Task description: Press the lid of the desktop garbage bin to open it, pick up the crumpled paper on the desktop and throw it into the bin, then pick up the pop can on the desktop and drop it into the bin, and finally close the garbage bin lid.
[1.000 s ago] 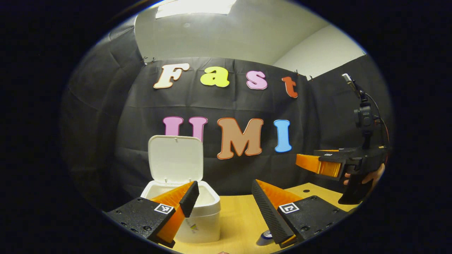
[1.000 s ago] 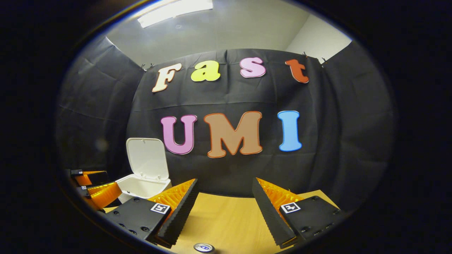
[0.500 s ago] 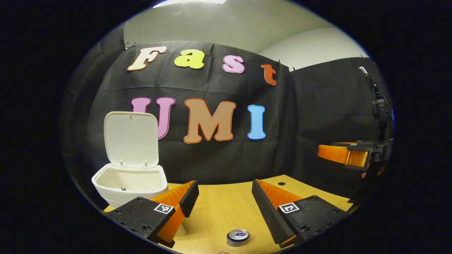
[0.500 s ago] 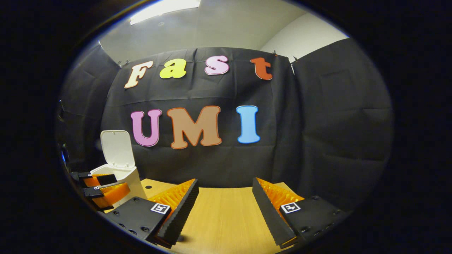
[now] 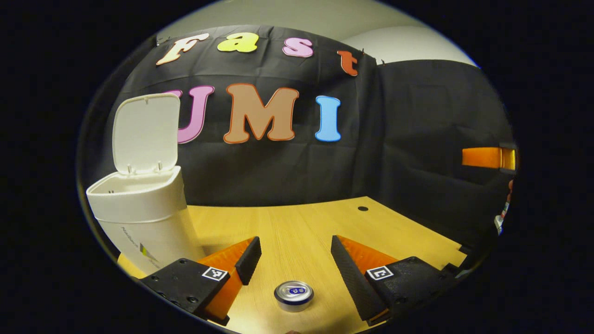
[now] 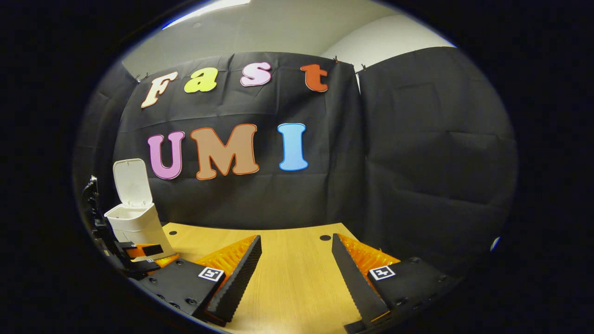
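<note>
Layout of bin, can and grippers on the desktop

In the left gripper view, the pop can (image 5: 293,294) stands upright on the desktop (image 5: 315,227) at six o'clock, between the spread fingers of the left gripper (image 5: 291,260) and touching neither. The garbage bin (image 5: 144,213) sits at nine o'clock, well apart from the can, its lid (image 5: 145,133) raised behind the opening, before the booth wall (image 5: 417,139). In the right gripper view, the right gripper (image 6: 297,273) hangs over bare desktop, the bin far off at nine o'clock.
</note>
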The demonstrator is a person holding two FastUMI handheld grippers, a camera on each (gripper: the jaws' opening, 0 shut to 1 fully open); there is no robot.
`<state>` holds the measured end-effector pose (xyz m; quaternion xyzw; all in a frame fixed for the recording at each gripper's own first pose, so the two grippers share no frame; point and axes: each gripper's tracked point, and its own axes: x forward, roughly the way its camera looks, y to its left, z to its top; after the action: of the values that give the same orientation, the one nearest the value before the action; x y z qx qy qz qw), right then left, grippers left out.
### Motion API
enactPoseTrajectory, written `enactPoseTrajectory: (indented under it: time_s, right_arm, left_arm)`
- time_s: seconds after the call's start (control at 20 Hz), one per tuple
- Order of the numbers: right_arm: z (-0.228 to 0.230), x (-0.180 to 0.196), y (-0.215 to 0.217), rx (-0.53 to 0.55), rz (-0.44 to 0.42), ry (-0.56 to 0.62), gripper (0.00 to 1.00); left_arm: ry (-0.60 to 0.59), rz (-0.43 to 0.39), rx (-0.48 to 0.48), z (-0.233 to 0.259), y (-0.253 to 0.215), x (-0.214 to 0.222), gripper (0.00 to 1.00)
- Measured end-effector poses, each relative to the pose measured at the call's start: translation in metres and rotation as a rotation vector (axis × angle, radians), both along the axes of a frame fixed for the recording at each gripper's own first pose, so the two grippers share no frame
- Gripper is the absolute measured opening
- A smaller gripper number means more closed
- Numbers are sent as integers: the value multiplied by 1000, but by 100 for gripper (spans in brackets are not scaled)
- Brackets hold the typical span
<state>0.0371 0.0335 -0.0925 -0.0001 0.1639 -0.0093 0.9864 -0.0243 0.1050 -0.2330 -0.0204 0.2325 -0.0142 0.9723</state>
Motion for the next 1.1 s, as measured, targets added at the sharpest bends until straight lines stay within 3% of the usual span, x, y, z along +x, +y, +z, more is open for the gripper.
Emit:
enactPoseTrajectory:
  time_s: [0.5,1.0,1.05,1.1]
  right_arm:
    - [-11,-29,-36,-49,-52,56,97]
    - [-16,-35,-36,-105,-44,87,98]
    - [-17,-34,-36,-108,-42,86,98]
    - [-17,-34,-35,-109,-39,86,98]
  left_arm:
    - [151,28,-15,-80,-4,-24,93]
    - [313,35,36,-145,10,-51,94]
    - [318,36,43,-146,11,-53,90]
    - [315,32,35,-141,11,-50,78]
